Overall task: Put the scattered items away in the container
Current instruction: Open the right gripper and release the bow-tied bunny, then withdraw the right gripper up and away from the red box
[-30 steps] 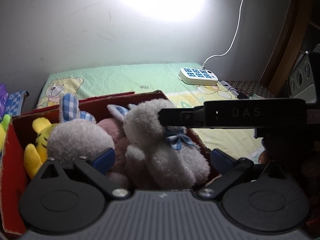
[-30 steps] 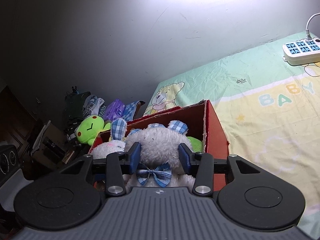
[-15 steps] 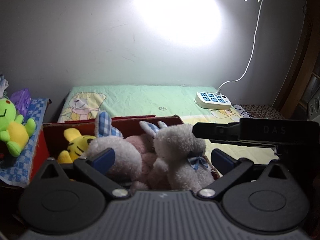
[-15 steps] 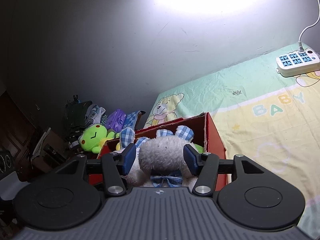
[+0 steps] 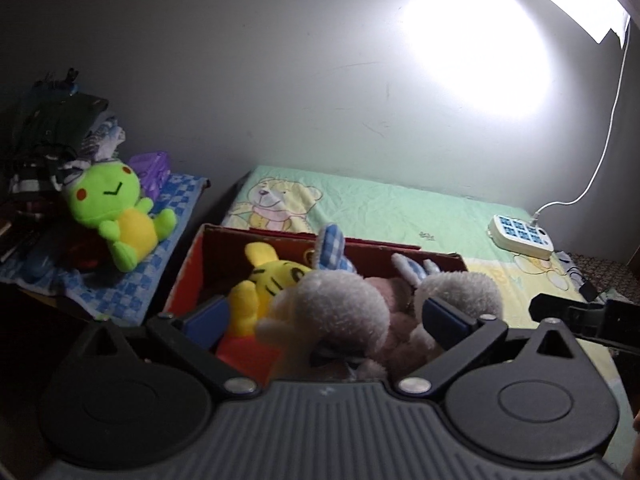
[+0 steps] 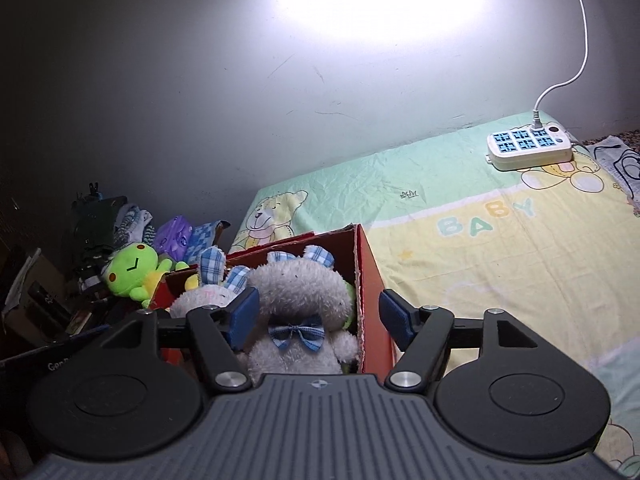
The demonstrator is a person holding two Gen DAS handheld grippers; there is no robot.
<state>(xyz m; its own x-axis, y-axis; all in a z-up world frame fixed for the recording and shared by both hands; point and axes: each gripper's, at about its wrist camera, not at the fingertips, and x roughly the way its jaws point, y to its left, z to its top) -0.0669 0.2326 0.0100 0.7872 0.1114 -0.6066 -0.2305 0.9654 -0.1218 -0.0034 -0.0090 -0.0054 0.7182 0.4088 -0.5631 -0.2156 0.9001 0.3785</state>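
A red cardboard box (image 5: 188, 268) stands on the bed and holds several plush toys. Among them are a yellow tiger (image 5: 276, 280), a grey bunny (image 5: 344, 312) with blue checked ears, and a pink toy. My left gripper (image 5: 326, 318) hovers open above the box, gripping nothing. In the right wrist view a grey bunny with a blue bow (image 6: 298, 300) sits inside the box (image 6: 370, 280). My right gripper (image 6: 319, 318) is around the bunny, its jaws opening and its pads not pressing on the toy. A green frog plush (image 5: 116, 216) lies outside the box to the left.
The bed sheet (image 6: 480, 264) with bear prints stretches right of the box. A white power strip (image 6: 528, 146) with its cable lies at the far right by the wall. Left of the bed is a blue checked cloth (image 5: 132, 292), a purple pack (image 5: 150, 168) and a pile of clothes.
The right jaws have widened off the bow bunny, which stays in the box. Both grippers have lifted and drawn back. The left view has swung left, bringing the frog into sight.
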